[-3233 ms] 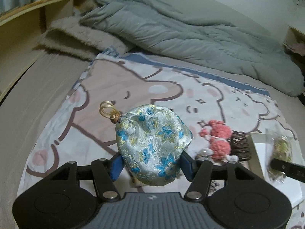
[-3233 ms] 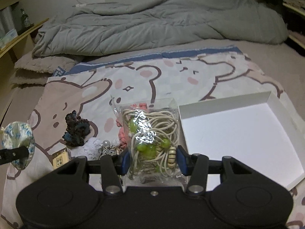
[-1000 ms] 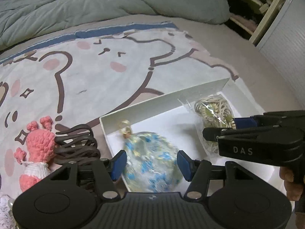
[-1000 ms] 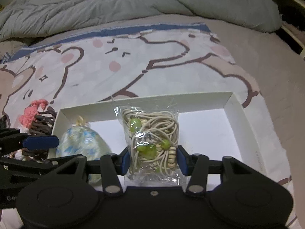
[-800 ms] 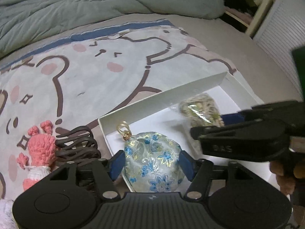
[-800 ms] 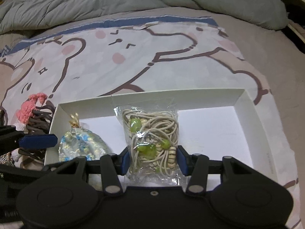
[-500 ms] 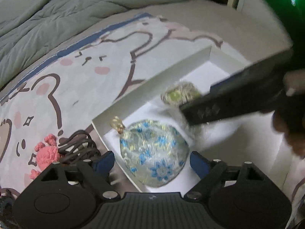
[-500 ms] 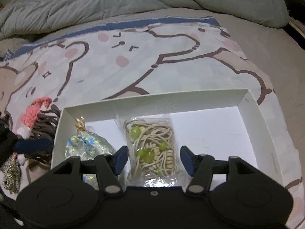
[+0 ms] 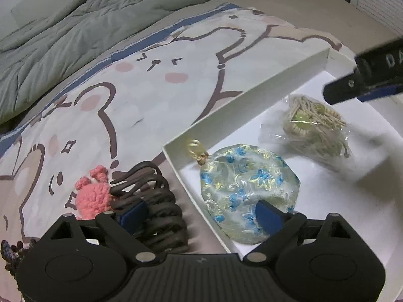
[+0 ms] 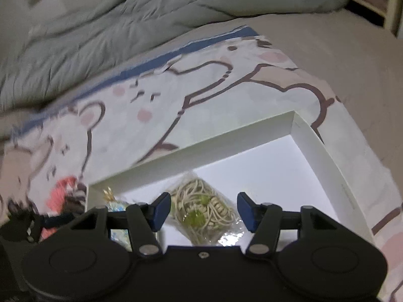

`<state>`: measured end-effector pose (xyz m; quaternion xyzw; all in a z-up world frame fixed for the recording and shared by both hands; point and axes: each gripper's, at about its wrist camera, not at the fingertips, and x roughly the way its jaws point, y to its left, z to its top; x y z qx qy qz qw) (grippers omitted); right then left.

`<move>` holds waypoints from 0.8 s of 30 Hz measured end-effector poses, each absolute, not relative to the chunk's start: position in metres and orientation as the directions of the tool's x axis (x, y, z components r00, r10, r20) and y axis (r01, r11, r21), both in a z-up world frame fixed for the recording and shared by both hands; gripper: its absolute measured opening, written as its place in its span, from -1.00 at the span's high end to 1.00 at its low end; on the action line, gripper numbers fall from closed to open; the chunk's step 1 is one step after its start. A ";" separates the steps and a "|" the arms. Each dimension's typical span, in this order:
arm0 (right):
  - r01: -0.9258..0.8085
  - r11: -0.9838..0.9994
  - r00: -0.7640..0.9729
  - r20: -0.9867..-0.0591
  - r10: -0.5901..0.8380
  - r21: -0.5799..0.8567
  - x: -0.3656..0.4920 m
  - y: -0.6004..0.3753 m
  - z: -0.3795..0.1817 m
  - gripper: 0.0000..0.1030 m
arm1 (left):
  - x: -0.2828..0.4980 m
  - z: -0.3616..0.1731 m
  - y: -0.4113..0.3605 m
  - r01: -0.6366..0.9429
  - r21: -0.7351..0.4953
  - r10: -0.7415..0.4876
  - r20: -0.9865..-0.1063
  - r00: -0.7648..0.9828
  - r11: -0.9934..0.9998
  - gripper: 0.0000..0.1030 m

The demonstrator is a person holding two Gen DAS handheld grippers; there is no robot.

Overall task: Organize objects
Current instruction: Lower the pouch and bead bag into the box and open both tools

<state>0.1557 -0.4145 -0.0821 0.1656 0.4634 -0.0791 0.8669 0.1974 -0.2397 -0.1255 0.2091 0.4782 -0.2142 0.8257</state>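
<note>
Both grippers hang with their jaws spread and nothing between them. The left gripper sits low over the near left corner of the white box, one finger outside the wall above the dark brown claw hair clip, the other inside, over the brocade pouch. The pouch lies flat on the box floor just ahead of that finger, its gold ring tucked into the corner. Further ahead and to the right lies the clear bag of cord and green beads, also on the box floor and apart from the pouch. The right gripper hovers above that same bag, which shows between its open fingers.

The likely trouble is at the box wall — the left gripper straddles it, so any sideways or downward drift could catch the thin cardboard and drag or tip the light box on the soft bed, spilling what is already inside. The inner finger looks very near the pouch and could snag its fabric on the way out. The hair clip lies pressed against the pink crocheted toy, just left of the gripper — a careless grasp there could lift both or tangle the clip's teeth in the yarn. The right view is blurred, so its clearance over the bag is hard to judge.
</note>
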 end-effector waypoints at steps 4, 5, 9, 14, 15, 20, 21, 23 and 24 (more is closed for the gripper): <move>0.334 0.934 0.492 -0.869 -0.059 0.126 0.161 -0.419 -0.095 -0.12 | 0.192 -0.116 -0.238 0.598 0.066 -0.233 -0.882 0.409 0.799 -0.81; 0.347 0.931 0.469 -0.881 -0.070 0.111 0.162 -0.420 -0.100 -0.11 | 0.190 -0.115 -0.239 0.611 0.057 -0.245 -0.884 0.399 0.790 -0.83; 0.354 0.925 0.417 -0.908 -0.027 0.136 0.166 -0.421 -0.116 -0.11 | 0.183 -0.121 -0.246 0.650 0.073 -0.238 -0.895 0.377 0.756 -0.85; 0.345 0.914 0.393 -0.917 0.065 0.212 0.174 -0.409 -0.124 -0.11 | 0.183 -0.124 -0.248 0.645 0.116 -0.208 -0.891 0.404 0.755 -0.86; 0.335 0.916 0.388 -0.918 0.077 0.218 0.175 -0.406 -0.124 -0.11 | 0.184 -0.125 -0.247 0.639 0.121 -0.202 -0.890 0.409 0.760 -0.86; 0.309 0.945 0.436 -0.899 -0.043 0.105 0.172 -0.392 -0.098 -0.10 | 0.191 -0.124 -0.239 0.611 0.103 -0.199 -0.892 0.406 0.785 -0.86; 0.304 0.947 0.471 -0.881 -0.050 0.108 0.168 -0.392 -0.090 -0.10 | 0.193 -0.123 -0.238 0.607 0.098 -0.202 -0.892 0.405 0.789 -0.86; 0.292 0.943 0.524 -0.851 -0.016 0.162 0.166 -0.392 -0.082 -0.03 | 0.195 -0.122 -0.236 0.596 0.085 -0.208 -0.890 0.406 0.798 -0.86; 0.282 0.940 0.540 -0.841 0.011 0.193 0.166 -0.393 -0.082 0.16 | 0.195 -0.121 -0.235 0.591 0.078 -0.212 -0.889 0.405 0.803 -0.86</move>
